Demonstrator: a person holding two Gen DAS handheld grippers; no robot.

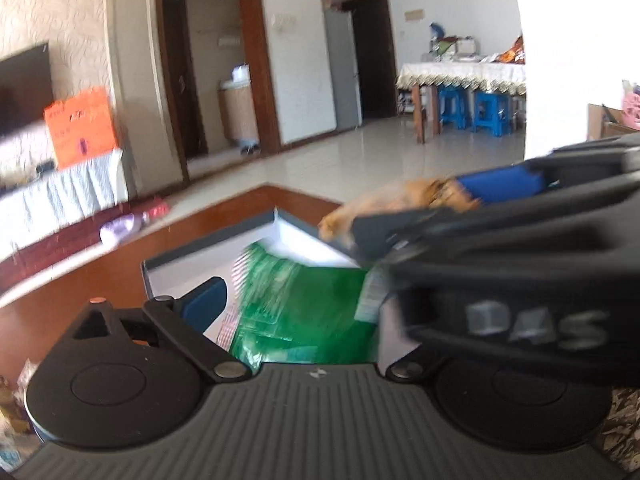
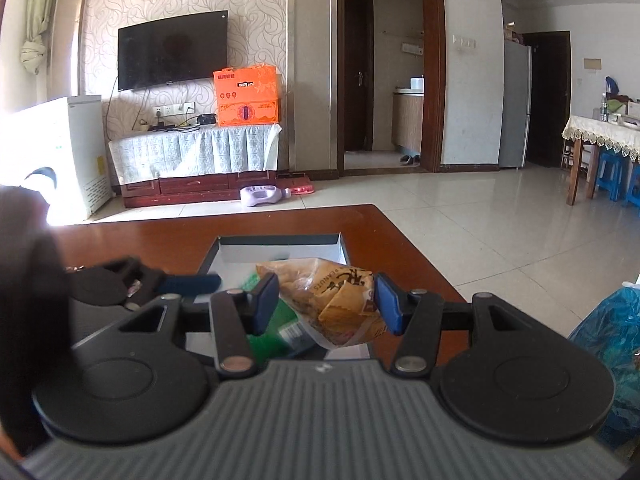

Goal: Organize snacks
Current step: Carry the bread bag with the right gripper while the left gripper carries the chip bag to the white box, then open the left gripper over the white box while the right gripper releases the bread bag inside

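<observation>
Lower the peanut bag (image 2: 336,308) over the box (image 2: 280,242) on the tabletop (image 2: 140,236) and release only once it sits inside, beside the green packet (image 1: 304,312). The right tongs (image 2: 326,304) are clamped on the bag, held above the box. The left tongs (image 1: 296,304) stand wide apart, empty, over the packet.

A clear bag of peanuts (image 2: 336,304) with orange-brown print sits tilted at centre frame in the right wrist view, pinched between two blue pads above an open white box (image 2: 280,250) with a dark rim. A green snack packet (image 1: 304,308), blurred, lies inside the box at lower centre.
</observation>
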